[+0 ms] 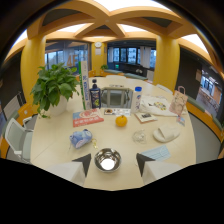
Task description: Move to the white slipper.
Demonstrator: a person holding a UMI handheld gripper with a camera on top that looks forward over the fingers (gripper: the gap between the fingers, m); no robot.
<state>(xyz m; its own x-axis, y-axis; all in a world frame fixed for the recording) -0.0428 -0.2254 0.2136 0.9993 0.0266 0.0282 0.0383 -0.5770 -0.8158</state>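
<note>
The white slipper (166, 133) lies on the round cream table (50, 142), beyond my right finger and off to its right. My gripper (114, 162) is open, its two dark fingertips (83, 163) spread wide. A steel bowl (107, 159) rests on the table between the fingers, with a gap at each side. Nothing is held.
Ahead of the fingers lie a blue cloth bundle (81, 138), an orange fruit (121, 120), a clear glass (139, 135) and a pale blue mask (159, 152). Farther back stand a potted plant (54, 88), a dark bottle (95, 94), a white bottle (137, 98) and a paper bag (178, 102). A chair (15, 138) stands left of the table.
</note>
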